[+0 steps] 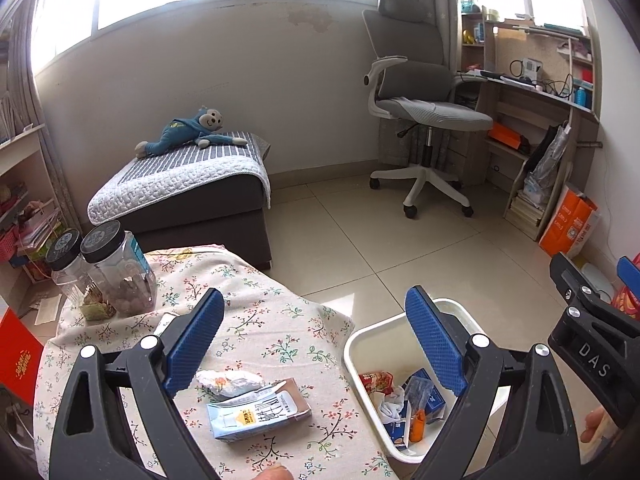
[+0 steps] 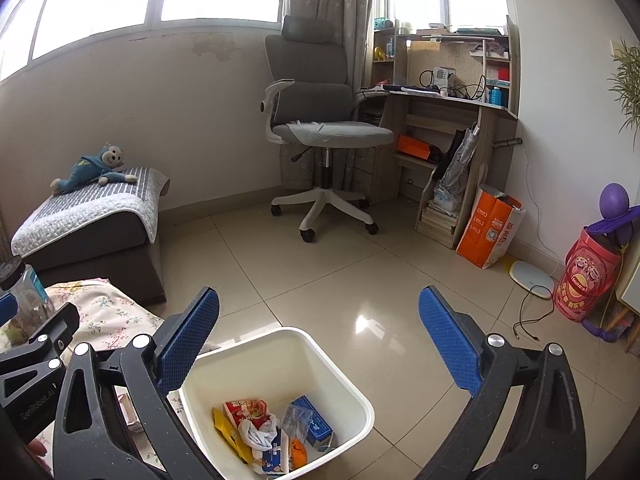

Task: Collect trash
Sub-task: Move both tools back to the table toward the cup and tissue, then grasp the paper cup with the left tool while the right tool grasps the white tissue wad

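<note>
Now both the left gripper [image 1: 314, 340] and right gripper [image 2: 319, 340] hold their jaws apart and empty, a flattened carton [image 1: 258, 414] on the counter [image 1: 256, 320] beside the white bin [image 2: 280, 360].

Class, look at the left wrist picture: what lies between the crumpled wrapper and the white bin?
In the left wrist view, only bare floral tablecloth separates the crumpled wrapper from the white bin.

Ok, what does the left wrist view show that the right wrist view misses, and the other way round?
Left wrist only: a flattened carton and a crumpled wrapper lying on the floral tablecloth, between the open left gripper.
Right wrist only: a purple toy and a red tub by the wall.
Both: the white bin holding trash, beside the table.
</note>
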`<state>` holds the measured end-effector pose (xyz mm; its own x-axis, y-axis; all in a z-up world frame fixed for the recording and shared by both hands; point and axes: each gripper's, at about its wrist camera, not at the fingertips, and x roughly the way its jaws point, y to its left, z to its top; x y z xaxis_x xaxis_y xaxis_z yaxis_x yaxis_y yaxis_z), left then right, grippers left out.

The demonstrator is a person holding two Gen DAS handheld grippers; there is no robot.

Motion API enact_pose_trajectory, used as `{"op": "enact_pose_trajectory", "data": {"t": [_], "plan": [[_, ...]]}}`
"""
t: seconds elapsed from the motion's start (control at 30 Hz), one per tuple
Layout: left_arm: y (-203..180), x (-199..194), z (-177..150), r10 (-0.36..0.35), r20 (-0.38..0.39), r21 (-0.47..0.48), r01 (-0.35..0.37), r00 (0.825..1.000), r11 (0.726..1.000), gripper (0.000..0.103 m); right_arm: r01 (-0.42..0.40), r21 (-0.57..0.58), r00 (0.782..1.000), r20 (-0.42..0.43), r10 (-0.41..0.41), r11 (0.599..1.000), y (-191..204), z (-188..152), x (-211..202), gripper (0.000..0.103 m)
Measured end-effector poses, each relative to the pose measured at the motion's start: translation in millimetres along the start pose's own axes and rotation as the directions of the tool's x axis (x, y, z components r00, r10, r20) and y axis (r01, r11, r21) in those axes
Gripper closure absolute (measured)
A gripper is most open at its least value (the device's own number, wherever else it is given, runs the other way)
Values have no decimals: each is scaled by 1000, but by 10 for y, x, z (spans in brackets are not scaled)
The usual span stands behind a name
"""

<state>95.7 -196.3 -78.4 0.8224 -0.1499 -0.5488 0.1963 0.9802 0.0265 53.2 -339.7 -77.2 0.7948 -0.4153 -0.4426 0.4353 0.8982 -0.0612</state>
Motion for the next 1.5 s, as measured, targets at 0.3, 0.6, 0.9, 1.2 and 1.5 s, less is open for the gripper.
{"op": "enact_pose_trajectory", "data": {"t": [0.3,0.6,0.9,1.2,1.5], "plan": [[579,-13,-79,80,-20,-39,-81,997,996,14,-117,-45,991,-78,113,992,537,-55,32,7],[1159,57,-231,142,-67,-103,-148,988,984,14,-211,-69,960,-202,193,975,1079,-223,165,7],[1799,349,-311,181,-181,-139,-207,967,968,14,-272,-95,933,-269,239,958,1551,-336,241,7],[2183,1397,-559,55,-449,-133,-127,892,983,14,-410,-247,862,-419,285,878,2007,-478,530,7],[1955,2202,-661,57,-617,97,4,785,995,14,-622,-373,734,-583,348,689,2345,-745,782,7]]}}
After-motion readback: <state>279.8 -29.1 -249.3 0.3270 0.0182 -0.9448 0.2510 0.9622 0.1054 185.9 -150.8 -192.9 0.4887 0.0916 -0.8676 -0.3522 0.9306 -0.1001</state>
